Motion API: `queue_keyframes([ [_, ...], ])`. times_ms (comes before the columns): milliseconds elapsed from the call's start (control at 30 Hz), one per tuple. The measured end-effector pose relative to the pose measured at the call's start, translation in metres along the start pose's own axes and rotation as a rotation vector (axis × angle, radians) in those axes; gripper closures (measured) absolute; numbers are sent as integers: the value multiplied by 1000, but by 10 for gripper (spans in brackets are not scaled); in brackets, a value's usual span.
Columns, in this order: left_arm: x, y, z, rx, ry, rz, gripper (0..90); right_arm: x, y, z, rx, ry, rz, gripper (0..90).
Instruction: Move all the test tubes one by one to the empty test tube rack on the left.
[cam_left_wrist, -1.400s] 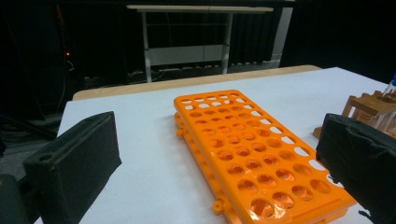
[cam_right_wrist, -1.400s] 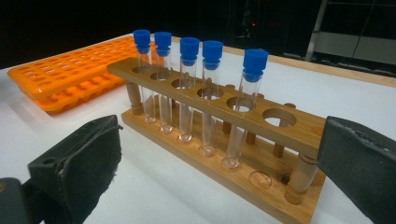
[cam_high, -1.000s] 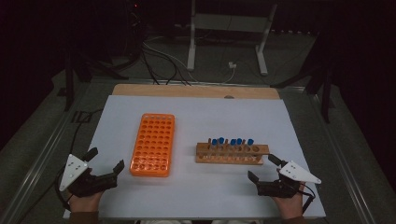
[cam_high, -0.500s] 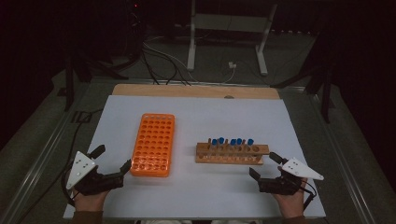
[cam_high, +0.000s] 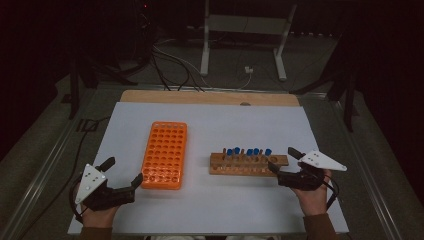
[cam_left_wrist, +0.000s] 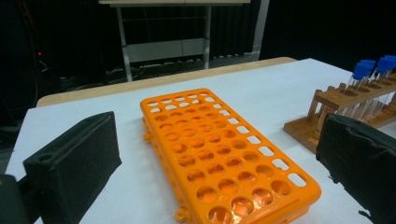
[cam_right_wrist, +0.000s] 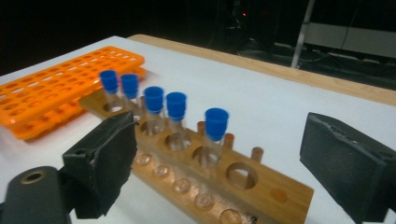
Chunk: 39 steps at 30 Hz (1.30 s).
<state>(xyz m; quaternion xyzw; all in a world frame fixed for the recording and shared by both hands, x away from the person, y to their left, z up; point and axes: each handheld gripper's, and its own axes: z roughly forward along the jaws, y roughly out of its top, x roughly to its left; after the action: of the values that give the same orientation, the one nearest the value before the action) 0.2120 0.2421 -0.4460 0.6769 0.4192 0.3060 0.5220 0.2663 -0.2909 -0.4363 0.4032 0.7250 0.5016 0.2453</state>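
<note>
The left claw (cam_high: 122, 172) sits at the near left of the surface (cam_high: 215, 125), jaws wide and empty, just beside the near end of the orange rack (cam_high: 165, 154). In the left gripper view that rack (cam_left_wrist: 224, 154) lies flat between the two black pads, every hole bare. A good use of this hand, I judge, is to steady the rack at its near end or simply wait close by, out of the path from the right

To the right of the orange rack, apart from it, stands the wooden rack (cam_high: 248, 164) with blue-capped tubes (cam_high: 247, 151) upright along its far row. The right gripper view counts five tubes (cam_right_wrist: 176, 106); the nearest one (cam_right_wrist: 216, 123) stands apart from the rest, with an empty hole on its near side

The right claw (cam_high: 285, 164) hovers at the right end of the wooden rack, jaws wide, nothing between them; they have just been closing a little. The step in hand looks like reaching for a tube. To do it well, come in level with the nearest tube, grip the glass just under the blue cap, not the cap itself, and keep the pads clear of the next tube. Close gently, then lift straight up until the bottom clears the wood before moving left toward the orange rack
</note>
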Motion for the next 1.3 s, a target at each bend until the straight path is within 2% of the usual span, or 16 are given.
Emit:
queue_keyframes([
  [167,1,-2,0,1,7,-4,1,-6,1,13,45,-9,7,184],
  [300,2,-3,0,5,10,-11,1,-5,2,23,89,-37,-6,329],
  [333,2,-3,0,6,10,-11,1,-4,1,25,92,-28,-13,370],
  [367,2,-4,0,5,11,-11,1,-4,1,25,92,-28,-13,370],
  [400,2,-4,0,6,11,-10,1,-3,1,29,107,-14,-22,447],
  [433,2,-4,0,6,12,-10,1,-3,1,32,117,-12,-24,487],
  [600,2,-4,0,6,13,-9,1,-2,0,41,124,5,-25,599],
  [967,2,-5,1,6,13,-9,1,1,-2,53,149,4,-25,745],
  [1300,1,-5,1,9,16,-5,1,2,0,52,148,3,-35,757],
])
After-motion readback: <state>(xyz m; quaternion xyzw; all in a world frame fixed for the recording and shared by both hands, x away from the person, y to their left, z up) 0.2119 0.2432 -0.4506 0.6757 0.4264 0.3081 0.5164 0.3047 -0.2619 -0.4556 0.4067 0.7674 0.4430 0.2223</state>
